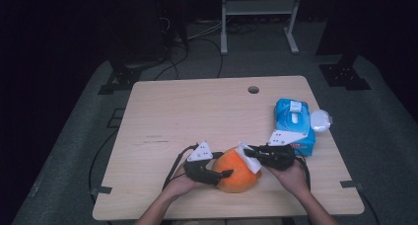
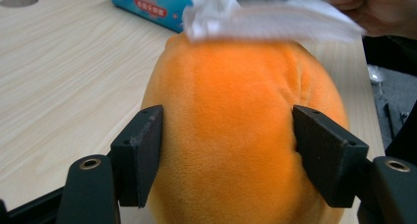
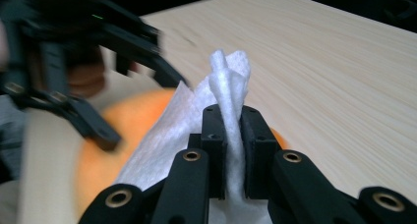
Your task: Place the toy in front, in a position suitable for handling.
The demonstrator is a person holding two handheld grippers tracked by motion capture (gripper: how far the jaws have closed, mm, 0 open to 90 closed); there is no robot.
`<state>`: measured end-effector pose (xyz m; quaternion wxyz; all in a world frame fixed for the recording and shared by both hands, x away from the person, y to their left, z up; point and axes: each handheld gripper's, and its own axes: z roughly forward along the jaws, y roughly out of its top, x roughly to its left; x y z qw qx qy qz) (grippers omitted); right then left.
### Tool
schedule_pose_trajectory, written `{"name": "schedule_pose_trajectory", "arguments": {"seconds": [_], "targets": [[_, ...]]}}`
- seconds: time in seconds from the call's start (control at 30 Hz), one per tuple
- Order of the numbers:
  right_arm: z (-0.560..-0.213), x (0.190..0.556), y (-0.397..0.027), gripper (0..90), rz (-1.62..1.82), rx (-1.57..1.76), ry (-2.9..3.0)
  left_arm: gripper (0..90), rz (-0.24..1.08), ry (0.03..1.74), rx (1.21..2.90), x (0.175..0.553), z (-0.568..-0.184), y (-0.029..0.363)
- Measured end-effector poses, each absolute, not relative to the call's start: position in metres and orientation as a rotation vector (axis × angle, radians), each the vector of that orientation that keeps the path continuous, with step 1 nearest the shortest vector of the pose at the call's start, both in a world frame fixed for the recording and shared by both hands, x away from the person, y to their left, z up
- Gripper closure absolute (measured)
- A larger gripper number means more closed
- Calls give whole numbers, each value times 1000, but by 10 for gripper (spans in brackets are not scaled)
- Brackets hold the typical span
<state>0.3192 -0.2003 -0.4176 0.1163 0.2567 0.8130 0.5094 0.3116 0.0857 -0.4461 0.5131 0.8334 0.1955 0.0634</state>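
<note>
Black jaws of the left gripper (image 2: 228,160) stand on either side of an orange plush ball (image 2: 241,130), their pads pressed into the soft pile on both flanks, the jaws partly closed around its girth. The right gripper (image 3: 231,150) has its jaws pinched nearly together on a folded white wipe (image 3: 228,86), which stands up in a crease between the pads and trails down over the top of the ball. Seen from above, the left gripper (image 1: 224,174) grips the ball (image 1: 236,173) from the person's left, while the right gripper (image 1: 251,152) lays the wipe (image 1: 246,156) across the ball's upper right side. The ball rests on the light wooden table (image 1: 197,111), close to the near edge and roughly at its middle, between the person's two hands. The left hand (image 1: 180,183) and the right hand (image 1: 293,175) come in from the bottom of the high view. Just beyond the right gripper, toward the table's right edge, lies a blue pack of wipes (image 1: 294,124) with a white flap on top, and a small clear lid (image 1: 320,120) sits just beside it. A round hole (image 1: 253,90) marks the table's far side
</note>
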Motion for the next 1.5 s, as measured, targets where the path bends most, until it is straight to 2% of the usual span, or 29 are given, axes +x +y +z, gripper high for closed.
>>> {"name": "schedule_pose_trajectory", "arguments": {"seconds": [0.4, 0.73, 1.13, 1.4, 1.5], "targets": [[-411, 306, -184, 811, 1561, 636, 2397, 306, 132, 477, 2002, 315, -448, 94], [-428, 330, -211, 806, 1552, 850, 2408, 315, 132, 482, 1990, 313, -449, 91], [-411, 314, -176, 808, 1575, 688, 2397, 312, 210, 384, 2027, 300, -443, 72], [-422, 329, -203, 806, 1530, 831, 2396, 312, 196, 396, 2012, 301, -444, 72], [-419, 327, -201, 810, 1522, 829, 2391, 290, 201, 402, 2014, 301, -442, 68]]}}
